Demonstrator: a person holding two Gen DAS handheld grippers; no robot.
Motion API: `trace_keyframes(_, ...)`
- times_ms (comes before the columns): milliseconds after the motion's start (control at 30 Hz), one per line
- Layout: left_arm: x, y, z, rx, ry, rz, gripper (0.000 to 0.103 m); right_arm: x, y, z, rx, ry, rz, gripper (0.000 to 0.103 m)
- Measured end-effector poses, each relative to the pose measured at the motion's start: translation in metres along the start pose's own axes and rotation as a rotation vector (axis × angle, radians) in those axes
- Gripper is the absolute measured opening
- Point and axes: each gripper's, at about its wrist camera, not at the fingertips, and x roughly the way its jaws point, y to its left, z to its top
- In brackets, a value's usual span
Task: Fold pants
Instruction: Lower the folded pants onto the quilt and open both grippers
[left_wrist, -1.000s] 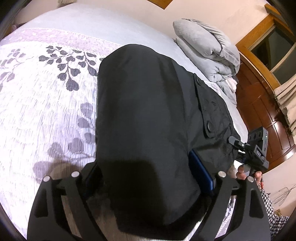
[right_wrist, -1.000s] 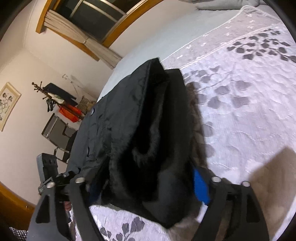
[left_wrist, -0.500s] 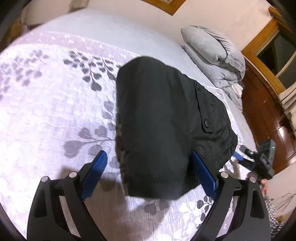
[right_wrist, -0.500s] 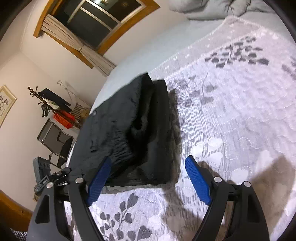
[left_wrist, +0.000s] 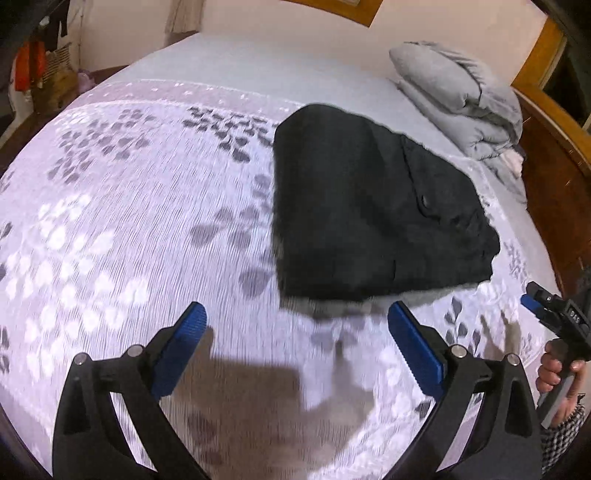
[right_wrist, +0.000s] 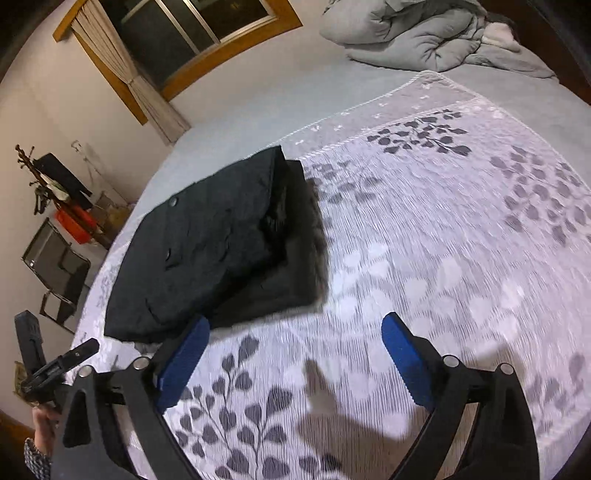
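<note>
Pants (left_wrist: 369, 221): black, folded — lying on bedspread (left_wrist: 129, 221), 1 o'clock.
Left hand-held gripper (left_wrist: 295, 332): wide open, empty.
Right hand-held gripper (right_wrist: 295, 339): wide open, empty — pants at 11 o'clock.

- The left wrist view is taken from above the left hand-held gripper (left_wrist: 297, 347), looking forward and down along its fingers at the bed (left_wrist: 110, 221).
- The right wrist view is set likewise behind the right hand-held gripper (right_wrist: 295, 350).
- The folded pants (left_wrist: 369, 218) (right_wrist: 221, 251), just ahead, are shared by both.
</note>
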Motion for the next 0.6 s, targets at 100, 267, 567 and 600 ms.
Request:
trace_keyframes(100,-0.008,-0.001,-0.012,-0.002,0.006,0.000,0.098,-0.008,0.007,-0.012,-0.026,0.000,-0.042,0.095)
trace_keyframes(267,-0.022,-0.013,-0.026,0.047,-0.001,0.026,0.098,-0.019,0.023,-0.027,-0.052,0.006,-0.063,0.095)
trace_keyframes(567,-0.063,-0.043,-0.036,0.115,-0.043,0.065,0.098,-0.066,0.065,-0.042,-0.128,-0.045,-0.055,0.095)
trace_keyframes(600,-0.069,-0.047,-0.037,0.120,-0.051,0.055,0.098,-0.071,0.068,-0.042,-0.134,-0.049,-0.054,0.095)
